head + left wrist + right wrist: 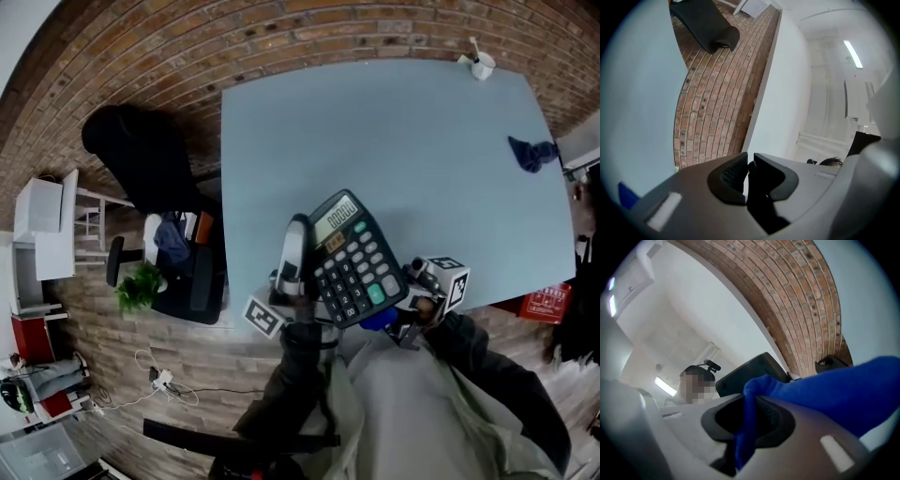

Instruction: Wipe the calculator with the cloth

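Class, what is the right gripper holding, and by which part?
The right gripper holds the blue cloth, pinched by a bunched fold between its jaws.

Jaws tight on calculator (751,167) (brick beyond)

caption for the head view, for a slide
The calculator held up in the left gripper, blue cloth pinched in the right gripper at its lower edge

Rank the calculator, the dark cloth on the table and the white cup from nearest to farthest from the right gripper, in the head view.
1. Calculator, just left of the right gripper.
2. Dark cloth, table's right edge.
3. White cup, far corner.
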`<action>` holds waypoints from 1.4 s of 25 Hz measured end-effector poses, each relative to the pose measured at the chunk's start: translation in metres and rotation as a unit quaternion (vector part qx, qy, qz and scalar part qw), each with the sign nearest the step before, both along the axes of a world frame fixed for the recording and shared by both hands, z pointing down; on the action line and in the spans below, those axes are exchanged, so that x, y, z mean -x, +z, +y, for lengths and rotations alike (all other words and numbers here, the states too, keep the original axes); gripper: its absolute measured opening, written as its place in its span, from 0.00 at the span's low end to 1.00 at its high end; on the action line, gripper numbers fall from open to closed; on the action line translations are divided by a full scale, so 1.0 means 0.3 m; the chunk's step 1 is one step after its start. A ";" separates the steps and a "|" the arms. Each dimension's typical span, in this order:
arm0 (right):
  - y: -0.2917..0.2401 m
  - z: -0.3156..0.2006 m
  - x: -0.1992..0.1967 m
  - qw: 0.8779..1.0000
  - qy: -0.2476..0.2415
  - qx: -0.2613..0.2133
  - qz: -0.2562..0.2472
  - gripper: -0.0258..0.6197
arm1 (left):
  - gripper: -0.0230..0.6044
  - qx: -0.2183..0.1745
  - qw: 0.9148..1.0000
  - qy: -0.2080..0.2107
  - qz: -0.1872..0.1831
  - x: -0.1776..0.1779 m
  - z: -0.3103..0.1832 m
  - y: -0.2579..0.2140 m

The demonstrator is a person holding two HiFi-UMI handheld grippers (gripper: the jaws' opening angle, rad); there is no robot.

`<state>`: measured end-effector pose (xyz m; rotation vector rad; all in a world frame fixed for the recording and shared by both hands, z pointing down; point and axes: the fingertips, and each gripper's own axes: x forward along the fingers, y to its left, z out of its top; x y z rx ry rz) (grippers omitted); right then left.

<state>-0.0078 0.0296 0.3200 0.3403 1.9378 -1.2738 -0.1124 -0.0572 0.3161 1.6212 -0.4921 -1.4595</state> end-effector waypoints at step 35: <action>0.078 -0.211 -0.027 0.996 0.070 0.035 0.036 0.13 | 0.11 -0.064 0.989 0.108 -0.074 -0.159 0.081 -0.027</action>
